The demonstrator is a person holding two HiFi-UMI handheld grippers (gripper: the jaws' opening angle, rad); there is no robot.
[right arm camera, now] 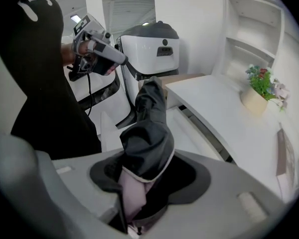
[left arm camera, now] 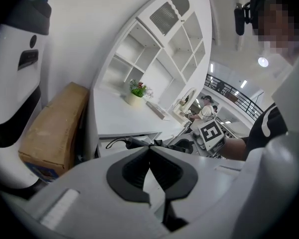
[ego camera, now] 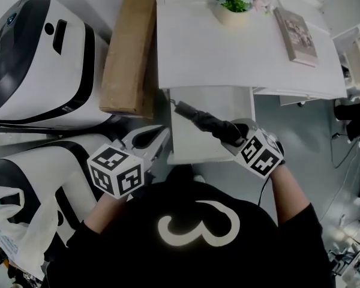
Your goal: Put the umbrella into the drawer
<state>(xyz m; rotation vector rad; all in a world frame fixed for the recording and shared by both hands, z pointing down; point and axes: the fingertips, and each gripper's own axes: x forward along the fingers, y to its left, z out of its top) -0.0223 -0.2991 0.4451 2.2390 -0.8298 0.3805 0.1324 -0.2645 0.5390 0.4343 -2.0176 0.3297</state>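
A folded black umbrella [ego camera: 205, 120] lies slanted over the open white drawer [ego camera: 185, 147] under the desk, its strap end pointing to the far left. My right gripper [ego camera: 235, 135] is shut on its near end. In the right gripper view the dark fabric [right arm camera: 148, 128] and a pale lining fill the jaws of the right gripper [right arm camera: 143, 185]. My left gripper [ego camera: 162, 135] hangs left of the drawer, its fingertips touching with nothing between them. From the left gripper [left arm camera: 149, 149] the umbrella [left arm camera: 137, 143] shows just beyond the tips.
On the white desk [ego camera: 192, 47] stand a potted plant [ego camera: 233, 2] and a book [ego camera: 295, 35]. A cardboard box [ego camera: 129, 53] leans left of the desk. Large white-and-black machines [ego camera: 42, 59] and a plastic bag [ego camera: 15, 218] crowd the left side.
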